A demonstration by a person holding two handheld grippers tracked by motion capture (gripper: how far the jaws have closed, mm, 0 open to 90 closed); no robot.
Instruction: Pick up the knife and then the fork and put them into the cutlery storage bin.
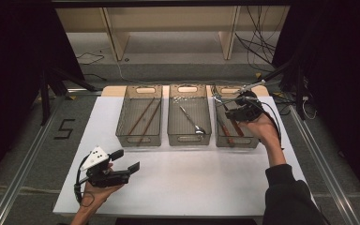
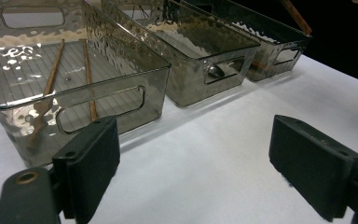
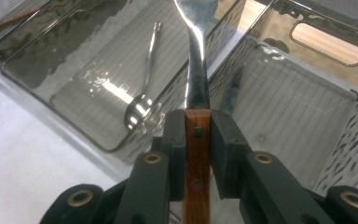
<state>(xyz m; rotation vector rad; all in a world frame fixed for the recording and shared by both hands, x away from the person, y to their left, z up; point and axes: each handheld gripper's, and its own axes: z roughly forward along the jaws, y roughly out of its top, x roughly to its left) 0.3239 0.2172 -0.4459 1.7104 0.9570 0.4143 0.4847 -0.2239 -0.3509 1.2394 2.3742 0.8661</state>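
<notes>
White table [image 1: 183, 183], three clear bins in a row. Right gripper [image 1: 236, 114] above the right bin [image 1: 251, 140], jaws pinching a wooden-handled fork [image 3: 196, 93] by its handle. Left gripper [image 1: 127, 161] low over the table, jaws spread, holding nothing. Spoon [image 1: 191, 121] in middle bin [image 1: 189, 137].

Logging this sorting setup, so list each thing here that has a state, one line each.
left hand-held gripper: jaws open, nothing between them, above the white table.
right hand-held gripper: shut on the wood-handled utensil.
wood-handled utensil: held, lifted over the right bin.
left bin: holds two chopsticks lying flat.
middle bin: holds one spoon lying flat.
right bin: holds another wood-handled piece lying inside.
</notes>
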